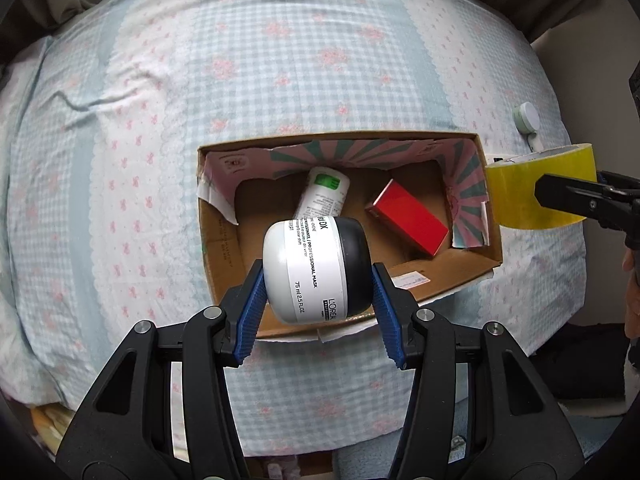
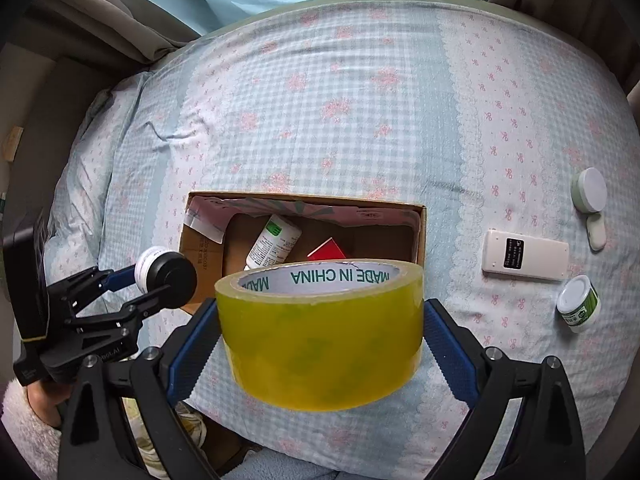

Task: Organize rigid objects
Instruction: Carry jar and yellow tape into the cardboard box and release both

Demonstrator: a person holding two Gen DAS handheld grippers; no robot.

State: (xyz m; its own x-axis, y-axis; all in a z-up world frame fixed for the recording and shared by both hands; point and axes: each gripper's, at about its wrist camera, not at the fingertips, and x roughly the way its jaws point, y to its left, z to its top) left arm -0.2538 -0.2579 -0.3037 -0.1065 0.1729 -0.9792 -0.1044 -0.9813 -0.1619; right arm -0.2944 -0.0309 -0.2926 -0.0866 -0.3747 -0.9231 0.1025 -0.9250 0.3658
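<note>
left gripper (image 1: 318,280) clamped on a white jar (image 1: 308,270) with a black lid, blue pads pressing its two ends, jar lying sideways and held above the near-left part of the cardboard box (image 1: 224,248). in the right wrist view the same jar (image 2: 166,274) hangs at the box's (image 2: 200,246) near-left corner in the left gripper (image 2: 160,280).

box sits open on the checked bedspread (image 1: 120,160). inside it: a white bottle (image 1: 324,194) with a green label lying tilted at centre-far, and a red carton (image 1: 408,222) to its right, the two apart.

right gripper (image 2: 320,322) closed on a yellow tape roll (image 2: 320,332), pads on its left and right sides, core opening facing up, held just near of the box's right half. in the left wrist view the tape roll (image 1: 528,188) is just beside the box's right wall.

right of the box on the bedspread (image 2: 360,120): a white remote (image 2: 526,256) lying flat, a small white-lidded jar (image 2: 578,306) with green label near of it, a round white-capped jar (image 2: 588,190) farther right, and a small white oval thing (image 2: 596,232) just below that jar, all apart from the box.
</note>
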